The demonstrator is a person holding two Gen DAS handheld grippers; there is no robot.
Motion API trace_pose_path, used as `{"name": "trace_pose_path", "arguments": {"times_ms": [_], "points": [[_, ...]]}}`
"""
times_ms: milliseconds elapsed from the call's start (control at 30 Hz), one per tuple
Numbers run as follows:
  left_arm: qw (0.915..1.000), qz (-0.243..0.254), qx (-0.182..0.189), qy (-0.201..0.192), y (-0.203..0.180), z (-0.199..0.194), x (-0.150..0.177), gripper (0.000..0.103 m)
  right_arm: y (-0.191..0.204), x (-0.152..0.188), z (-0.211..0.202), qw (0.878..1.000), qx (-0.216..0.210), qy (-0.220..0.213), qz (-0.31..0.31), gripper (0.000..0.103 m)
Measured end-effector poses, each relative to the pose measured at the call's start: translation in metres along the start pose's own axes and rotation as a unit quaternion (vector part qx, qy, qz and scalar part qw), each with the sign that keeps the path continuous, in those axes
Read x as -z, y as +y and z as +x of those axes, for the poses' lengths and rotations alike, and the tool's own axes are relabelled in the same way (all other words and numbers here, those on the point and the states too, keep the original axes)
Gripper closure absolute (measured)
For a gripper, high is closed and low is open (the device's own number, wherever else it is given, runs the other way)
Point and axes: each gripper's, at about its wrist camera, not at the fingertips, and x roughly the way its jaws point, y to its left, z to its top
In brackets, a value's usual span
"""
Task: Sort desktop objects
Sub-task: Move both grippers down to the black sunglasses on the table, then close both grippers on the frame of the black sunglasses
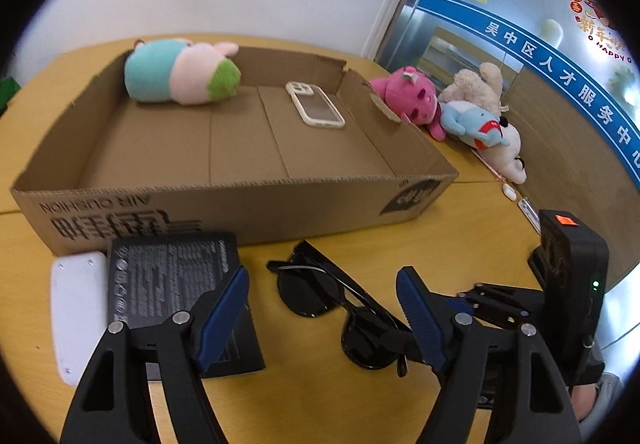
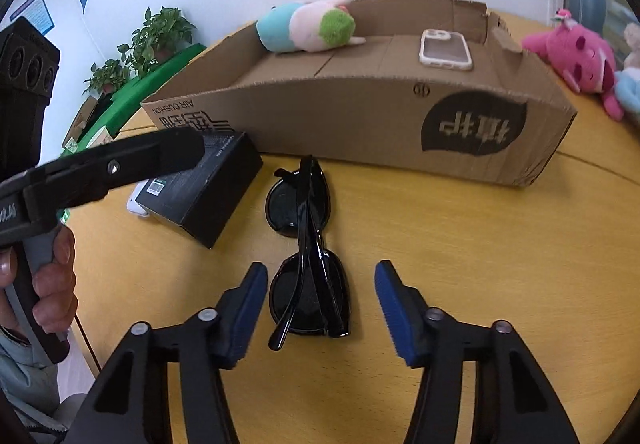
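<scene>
Folded black sunglasses (image 2: 306, 248) lie on the yellow table in front of a shallow cardboard box (image 2: 360, 124). My right gripper (image 2: 320, 308) is open, its blue pads on either side of the near lens, not touching. My left gripper (image 1: 322, 308) is open and empty above the sunglasses (image 1: 340, 308) and a black carton (image 1: 172, 284). The box (image 1: 240, 204) holds a teal-and-pink plush (image 1: 180, 70) and a phone (image 1: 316, 104). The plush (image 2: 308, 24) and phone (image 2: 444, 48) also show in the right wrist view.
A pink plush (image 1: 408, 96), a blue plush (image 1: 476, 124) and a cream plush (image 1: 480, 84) lie right of the box. A white flat device (image 1: 78, 312) sits left of the black carton (image 2: 204, 184). Potted plants (image 2: 156, 40) stand at the far left.
</scene>
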Motion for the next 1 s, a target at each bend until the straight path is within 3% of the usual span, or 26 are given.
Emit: {"name": "trace_pose_path", "arguments": {"times_ms": [100, 133, 267, 533, 567, 767, 1000], "points": [[0.9993, -0.018, 0.026, 0.02, 0.003, 0.011, 0.003, 0.038, -0.006, 0.005, 0.012, 1.0, -0.016, 0.017, 0.019, 0.079], [0.9988, -0.023, 0.035, 0.028, 0.004, 0.016, 0.003, 0.041, -0.007, 0.006, 0.014, 0.999, -0.014, 0.02, 0.025, 0.081], [0.9962, -0.031, 0.057, 0.057, 0.002, 0.033, 0.008, 0.061, -0.004, 0.011, 0.012, 0.999, -0.012, 0.014, 0.032, 0.082], [0.9914, -0.032, 0.088, 0.091, -0.009, 0.059, 0.014, 0.078, 0.009, 0.017, 0.011, 0.999, -0.017, 0.011, 0.035, 0.084], [0.9908, -0.037, 0.084, 0.099, -0.008, 0.062, 0.015, 0.086, 0.01, 0.017, 0.011, 0.999, -0.019, 0.01, 0.035, 0.084], [0.9902, -0.046, 0.086, 0.1, -0.006, 0.063, 0.019, 0.091, 0.014, 0.02, 0.009, 0.999, -0.027, 0.007, 0.033, 0.086], [0.9932, -0.036, 0.086, 0.07, -0.01, 0.043, 0.008, 0.098, 0.019, 0.012, -0.009, 0.999, -0.034, -0.025, 0.033, 0.092]]}}
